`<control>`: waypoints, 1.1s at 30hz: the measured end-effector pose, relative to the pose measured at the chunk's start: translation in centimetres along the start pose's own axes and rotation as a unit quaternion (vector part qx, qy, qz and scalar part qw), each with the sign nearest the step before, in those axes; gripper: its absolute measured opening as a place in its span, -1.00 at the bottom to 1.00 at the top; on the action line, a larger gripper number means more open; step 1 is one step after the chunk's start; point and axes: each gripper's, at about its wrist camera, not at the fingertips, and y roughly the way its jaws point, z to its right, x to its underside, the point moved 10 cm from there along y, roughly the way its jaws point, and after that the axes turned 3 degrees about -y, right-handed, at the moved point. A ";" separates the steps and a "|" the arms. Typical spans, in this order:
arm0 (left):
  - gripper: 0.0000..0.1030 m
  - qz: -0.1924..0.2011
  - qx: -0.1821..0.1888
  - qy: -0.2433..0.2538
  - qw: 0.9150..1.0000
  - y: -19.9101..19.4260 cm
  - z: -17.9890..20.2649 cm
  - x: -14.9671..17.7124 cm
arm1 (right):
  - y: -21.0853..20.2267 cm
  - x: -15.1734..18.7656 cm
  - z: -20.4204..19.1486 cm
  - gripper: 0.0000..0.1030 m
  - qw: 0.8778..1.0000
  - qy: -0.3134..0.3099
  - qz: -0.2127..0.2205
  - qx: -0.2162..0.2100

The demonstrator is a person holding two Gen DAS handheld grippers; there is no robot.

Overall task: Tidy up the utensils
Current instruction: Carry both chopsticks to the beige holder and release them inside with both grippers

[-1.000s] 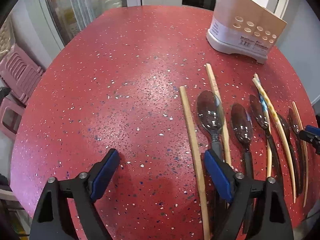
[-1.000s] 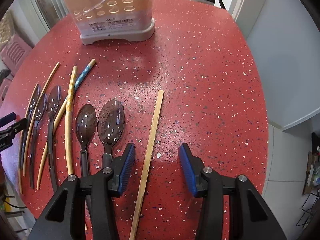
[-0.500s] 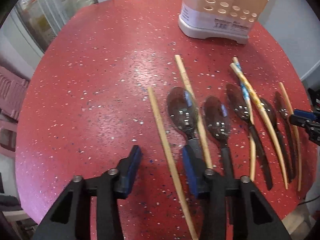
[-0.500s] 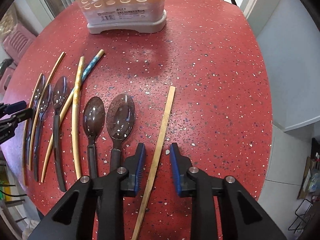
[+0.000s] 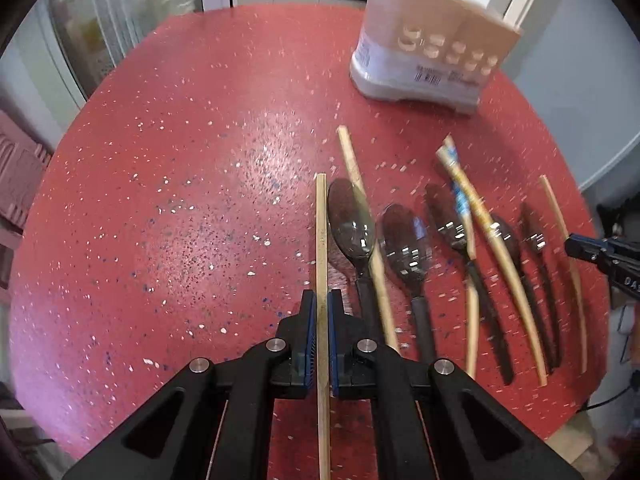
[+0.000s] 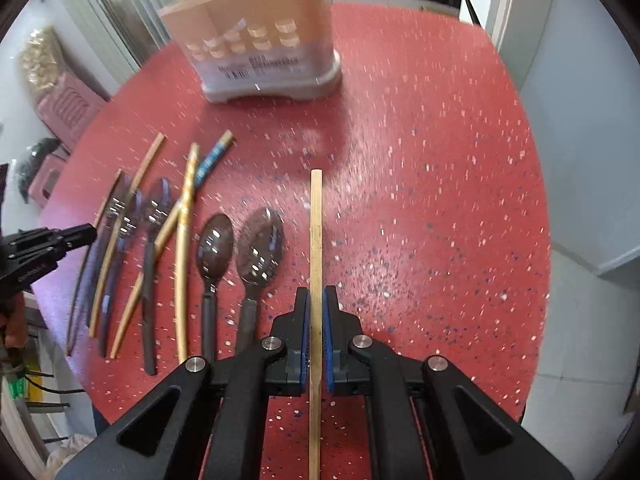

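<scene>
Counter (image 5: 168, 200), red speckled: one.
Utensil holder (image 5: 432, 60), at the far edge: one.
Dark spoons (image 5: 404, 240), in a row toward the near edge, bowls pointing at the holder: five in the left wrist view.
Chopsticks: five in that view. Three of them are plain and two patterned (image 5: 492, 236), and the patterned pair lies crossed among the spoons.
Left claw (image 5: 321, 308): clenched on a plain chopstick (image 5: 321, 232) just beside the largest spoon (image 5: 352, 224).
Right claw (image 6: 316, 304): clenched on another plain chopstick (image 6: 316, 232).
Change from half a second earlier: both claws were then spread astride their slanted sticks. Each stick now runs straight between the pads.
</scene>
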 end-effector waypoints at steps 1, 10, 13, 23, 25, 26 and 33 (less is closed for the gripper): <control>-0.35 0.010 0.006 -0.004 1.000 -0.6 0.2 -0.2 | -0.5 -0.2 0.0 -0.87 1.000 -0.001 0.009 -0.005; -0.35 0.084 0.056 -0.034 0.994 -5.8 2.3 -1.7 | -5.1 -2.6 -0.7 -0.87 0.996 0.010 0.064 -0.060; -0.35 0.105 0.066 -0.037 0.992 -7.9 2.5 -2.2 | -6.5 -3.5 -0.8 -0.87 0.994 0.011 0.078 -0.069; -0.35 0.193 0.100 -0.025 0.976 -14.8 4.9 -9.4 | -10.8 -9.3 -0.9 -0.88 0.987 0.019 0.129 -0.099; -0.35 0.210 0.103 -0.019 0.972 -16.2 5.5 -11.1 | -11.4 -10.8 -0.8 -0.87 0.986 0.016 0.138 -0.095; -0.35 0.217 0.104 -0.017 0.970 -16.8 5.6 -11.9 | -11.6 -11.6 -0.8 -0.87 0.985 0.014 0.143 -0.092; -0.35 0.258 0.111 -0.018 0.960 -20.5 6.3 -18.0 | -13.1 -17.3 -1.1 -0.87 0.981 0.000 0.169 -0.090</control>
